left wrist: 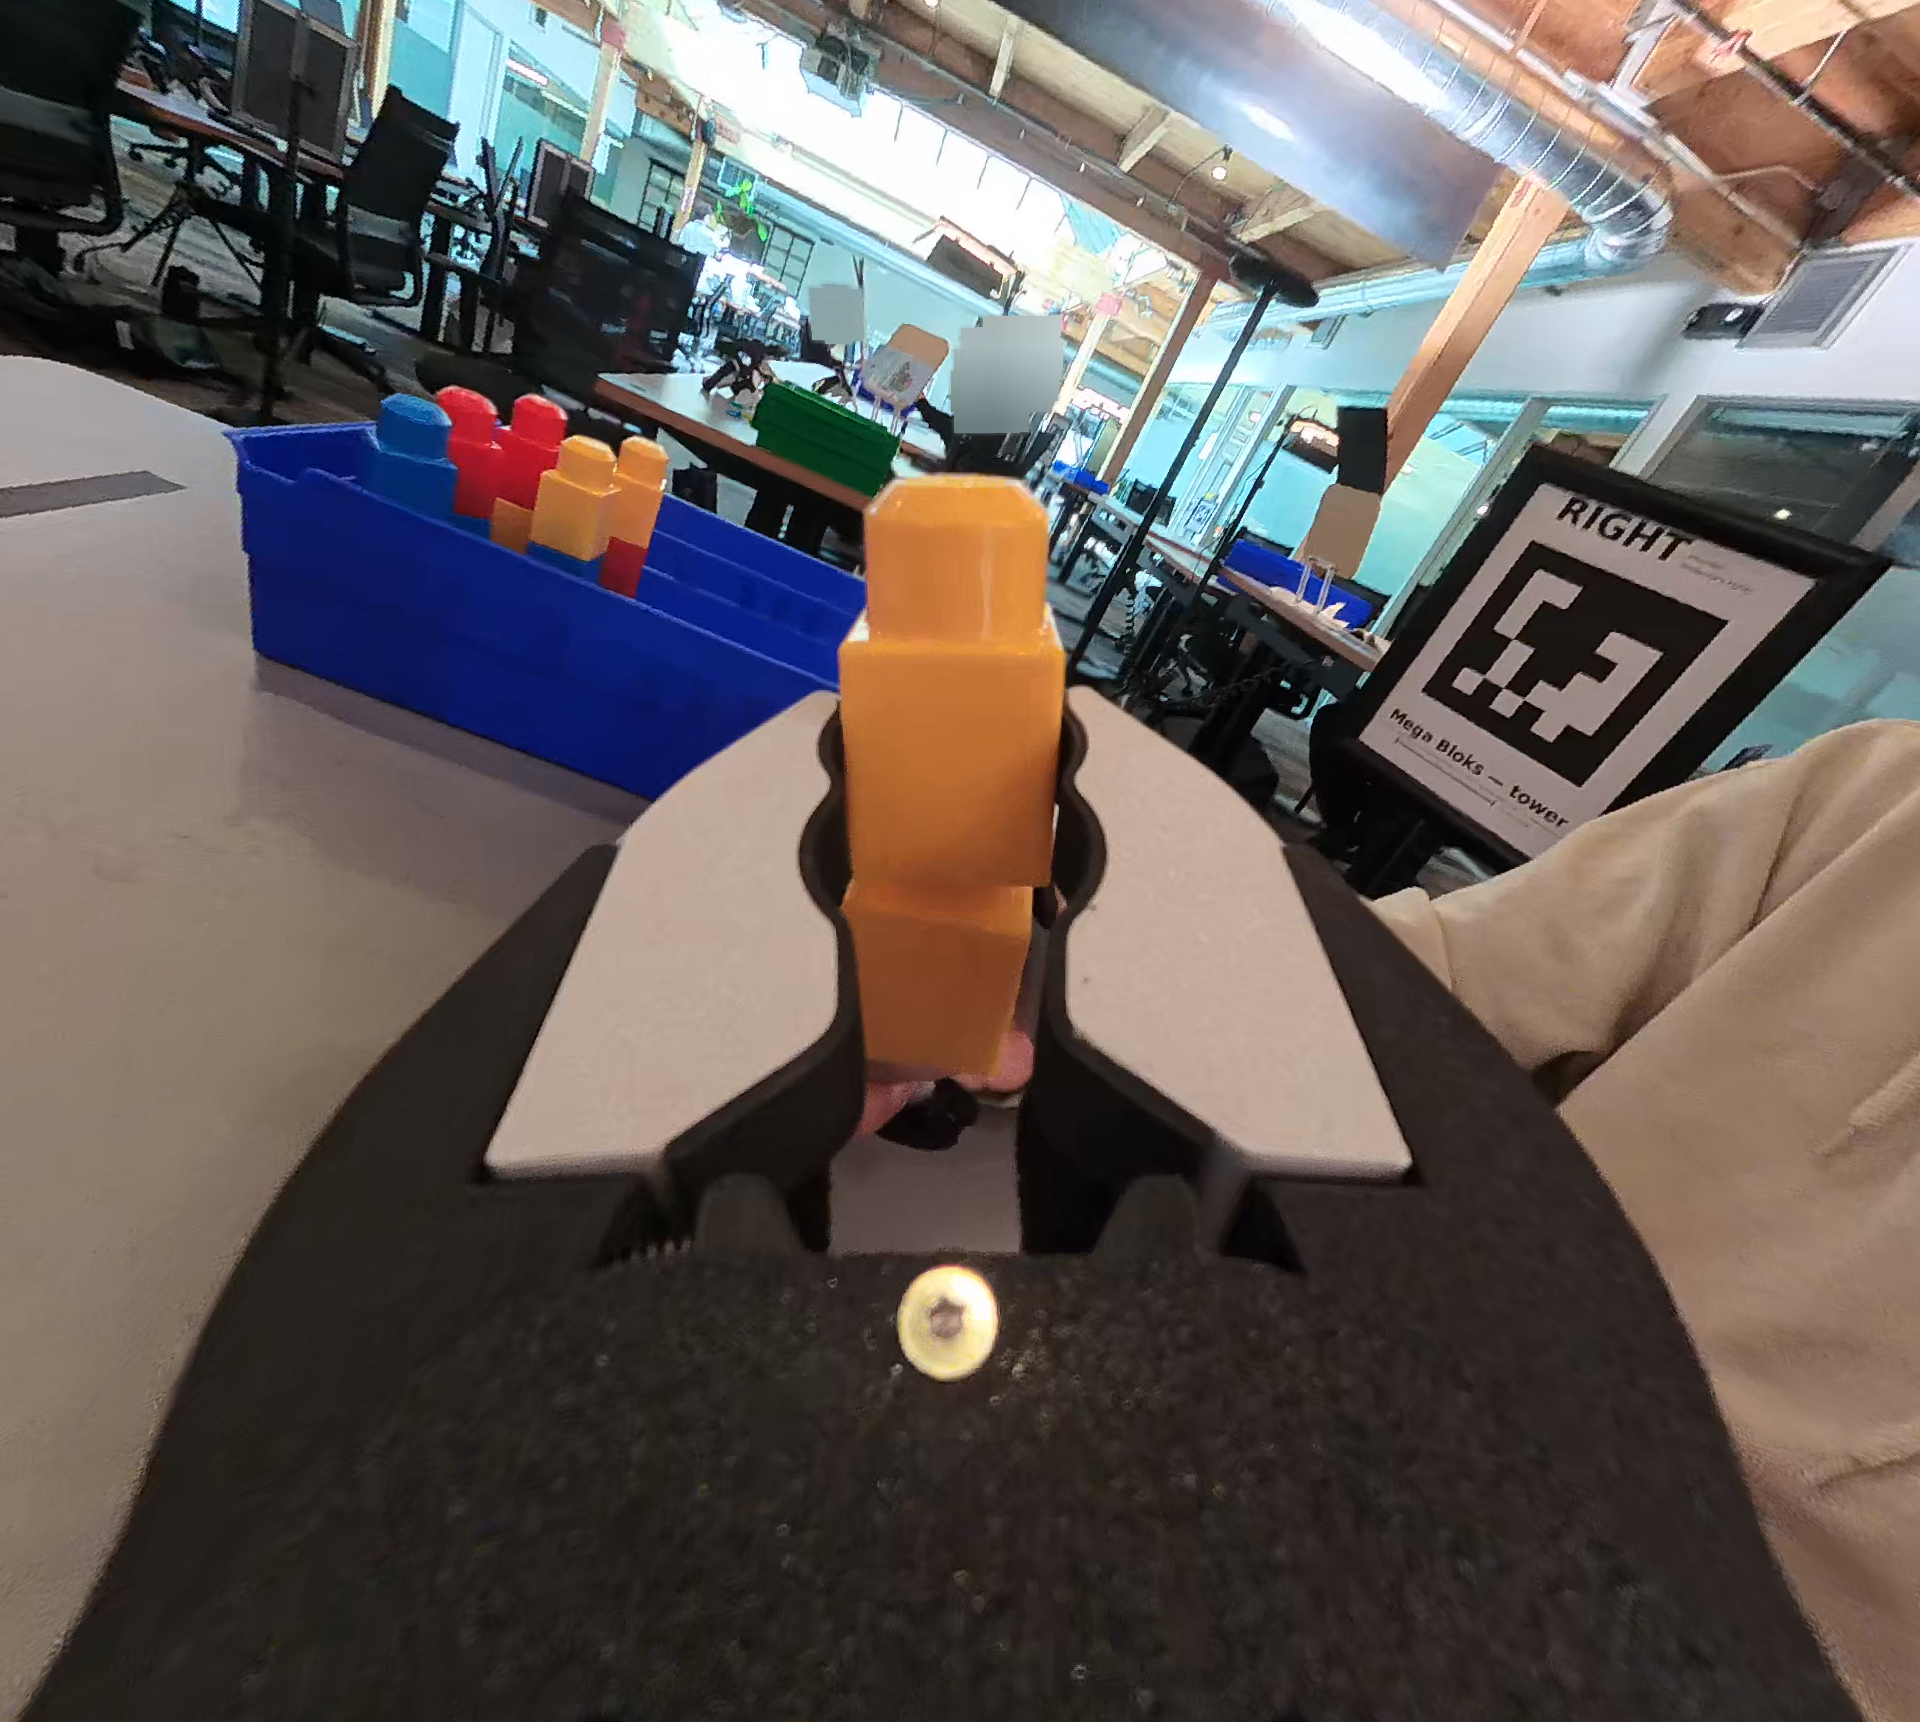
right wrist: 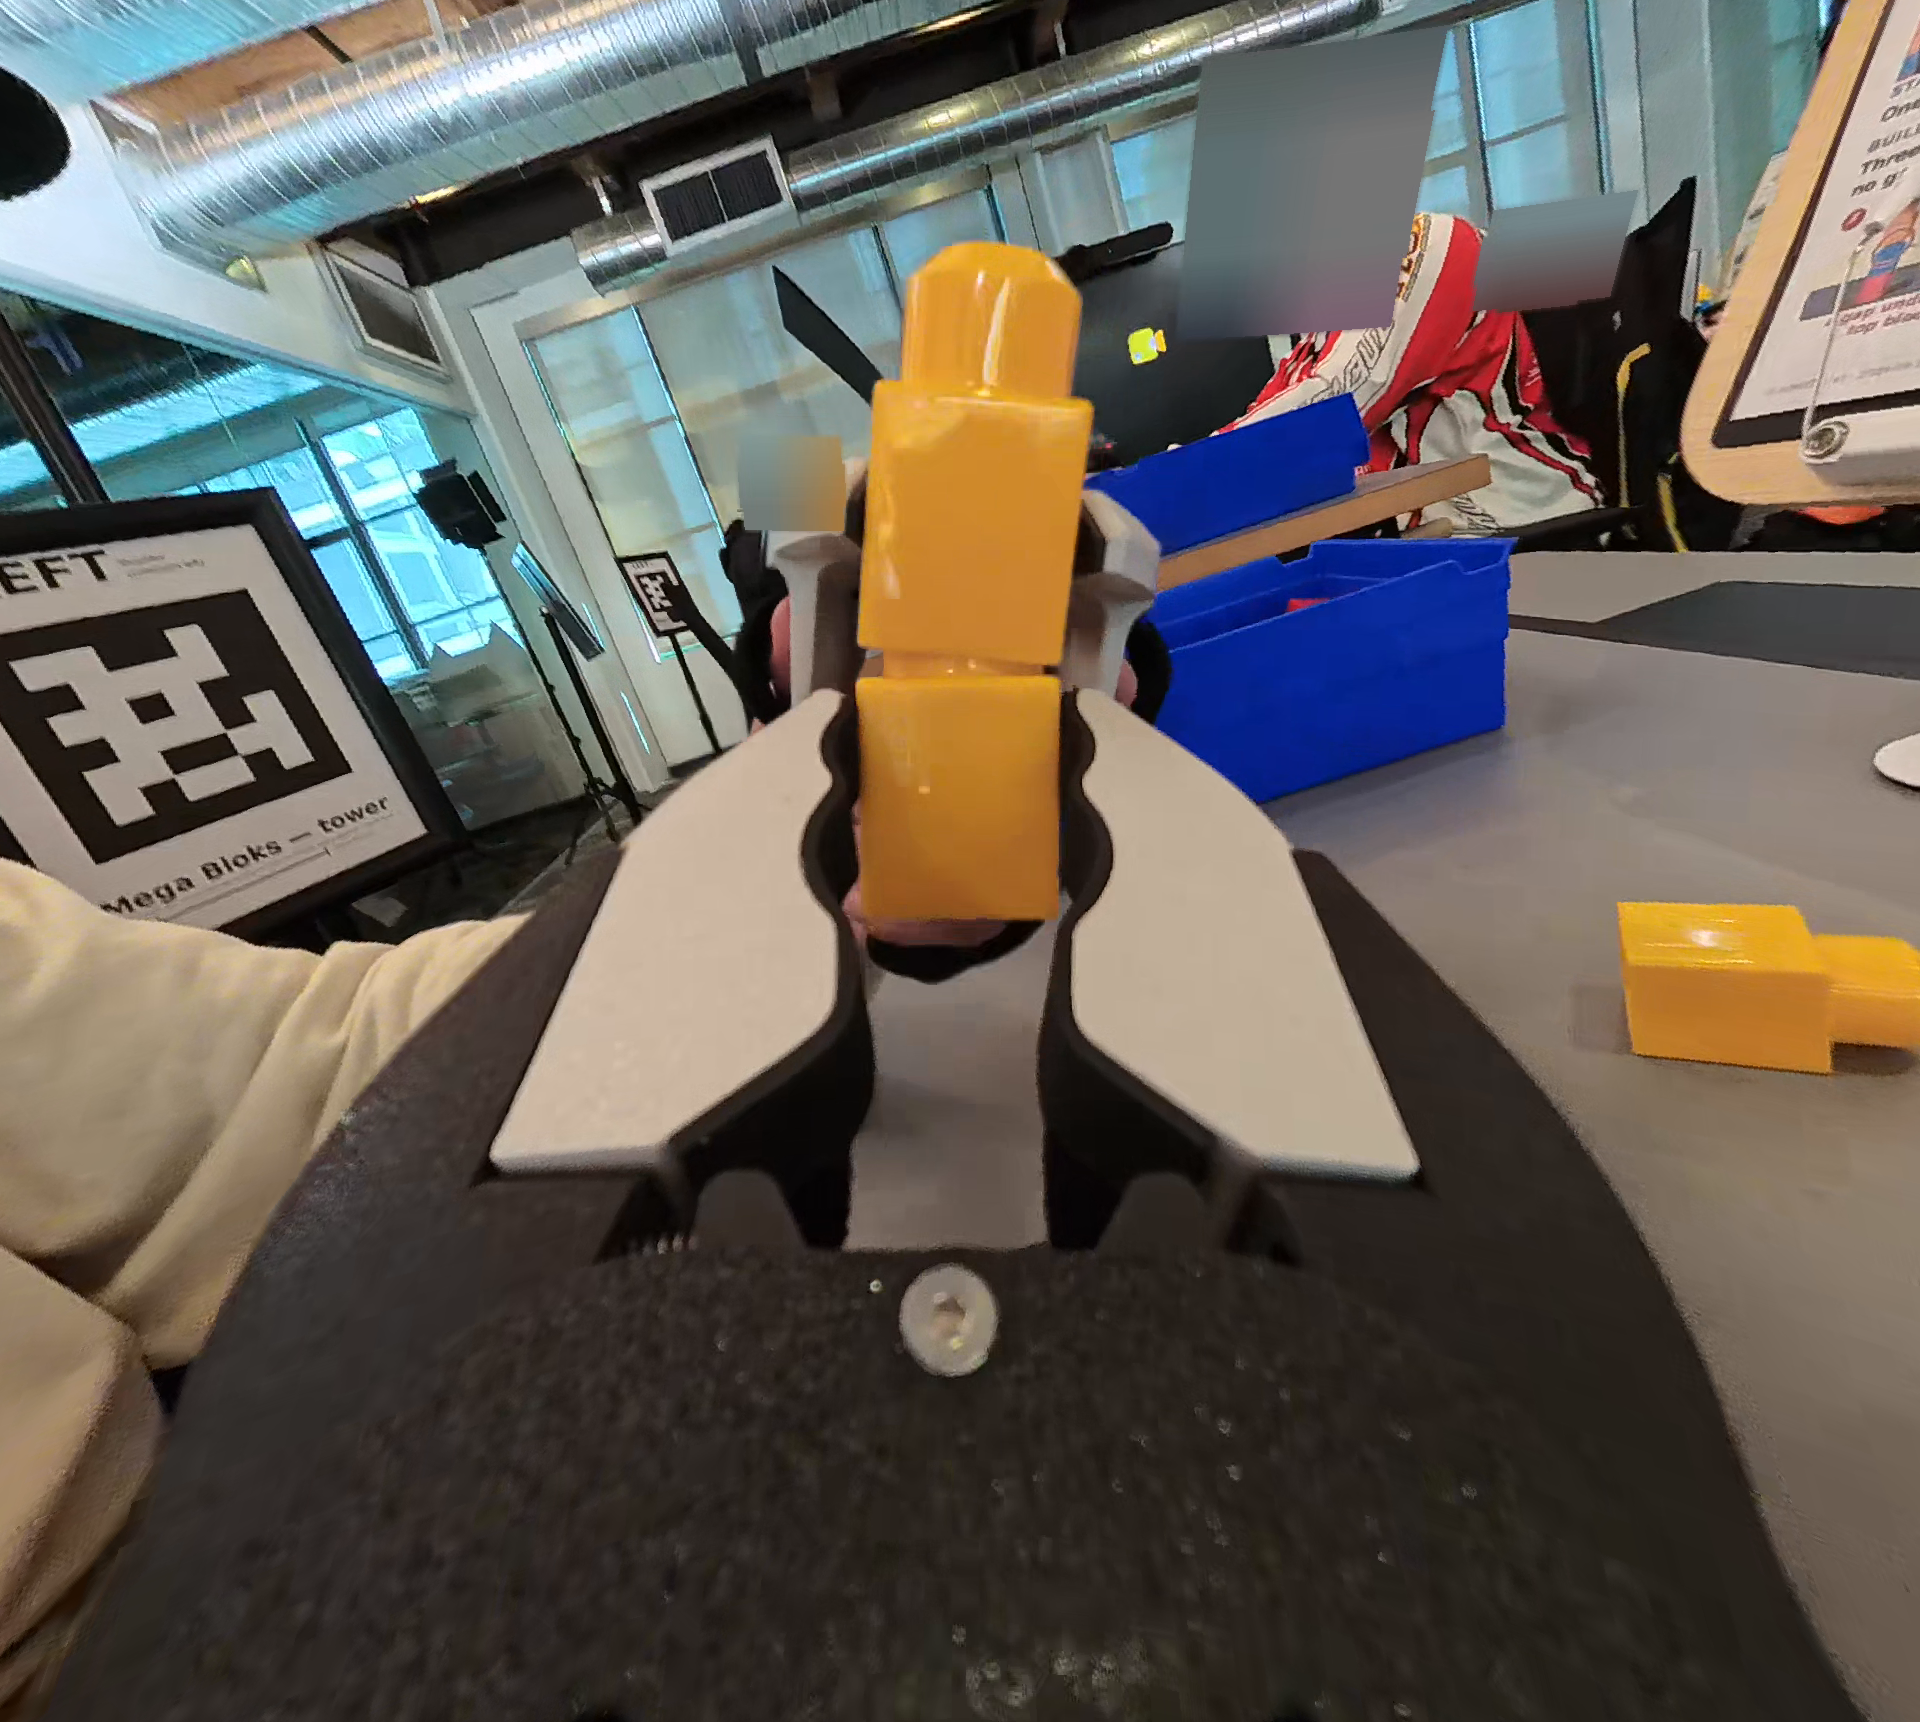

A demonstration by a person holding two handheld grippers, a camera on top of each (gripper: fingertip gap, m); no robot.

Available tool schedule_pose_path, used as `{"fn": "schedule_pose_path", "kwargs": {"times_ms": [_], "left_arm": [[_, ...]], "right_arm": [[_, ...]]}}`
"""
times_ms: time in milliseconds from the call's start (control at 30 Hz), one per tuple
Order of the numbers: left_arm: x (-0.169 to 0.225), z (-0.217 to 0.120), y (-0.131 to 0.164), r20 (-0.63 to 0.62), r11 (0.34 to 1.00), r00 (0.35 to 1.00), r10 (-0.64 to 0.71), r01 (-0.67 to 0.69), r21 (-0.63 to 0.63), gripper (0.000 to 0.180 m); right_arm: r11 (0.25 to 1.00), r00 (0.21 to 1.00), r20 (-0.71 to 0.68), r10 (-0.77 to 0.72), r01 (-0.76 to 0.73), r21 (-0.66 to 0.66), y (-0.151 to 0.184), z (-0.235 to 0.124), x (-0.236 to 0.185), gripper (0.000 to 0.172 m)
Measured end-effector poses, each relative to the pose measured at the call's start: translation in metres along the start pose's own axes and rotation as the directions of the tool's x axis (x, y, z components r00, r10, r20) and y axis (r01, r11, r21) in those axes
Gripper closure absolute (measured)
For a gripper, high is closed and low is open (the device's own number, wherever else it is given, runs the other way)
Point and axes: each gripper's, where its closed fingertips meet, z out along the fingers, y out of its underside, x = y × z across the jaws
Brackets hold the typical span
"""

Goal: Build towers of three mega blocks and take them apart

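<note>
two yellow blocks, stacked stud-up, are held off the grey table (right wrist: pixel 1558 789): the upper yellow block (left wrist: pixel 951 737) is gripped between the pads of the left gripper (left wrist: pixel 951 773), and the lower yellow block (right wrist: pixel 958 794) is gripped by the right gripper (right wrist: pixel 958 799), with a thin seam seen between the two blocks in the right wrist view. beyond the stack and to its left in the left wrist view, a blue bin (left wrist: pixel 499 644) is seen on the table, and blue, red and yellow blocks (left wrist: pixel 520 477) are stood in it. a third yellow block (right wrist: pixel 1756 986) is shown only in the right wrist view, lying on its side on the table to the right of the stack, with bare table around it. another blue bin (right wrist: pixel 1351 685) is seen behind the stack to its right, something red just visible inside. the table's edge is passed close below the stack, and framed marker signs (left wrist: pixel 1579 664) are stood beyond it.
</note>
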Motion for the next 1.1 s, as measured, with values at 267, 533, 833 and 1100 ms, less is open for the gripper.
{"fn": "schedule_pose_path", "kwargs": {"times_ms": [267,533,833,1100], "left_arm": [[-0.003,0.006,0.000,-0.020,0.995,0.999,-0.031,0.033,0.091,0.145],[-0.003,0.009,0.003,-0.007,0.997,1.000,-0.026,0.026,0.071,0.144],[-0.003,0.000,0.006,0.015,0.999,1.000,-0.019,0.019,0.038,0.145],[-0.009,-0.010,0.001,0.108,0.995,0.993,-0.040,0.030,0.094,0.145]], "right_arm": [[0.996,0.997,0.018,0.074,-0.075,0.054,-0.005,-0.001,0.002,0.136],[0.996,0.997,0.018,0.075,-0.076,0.050,-0.005,-0.005,0.002,0.136],[0.996,0.996,0.030,0.082,-0.083,0.017,0.000,0.001,0.000,0.136],[0.989,0.977,-0.160,-0.143,0.134,-0.069,0.002,-0.001,0.012,0.125]]}}
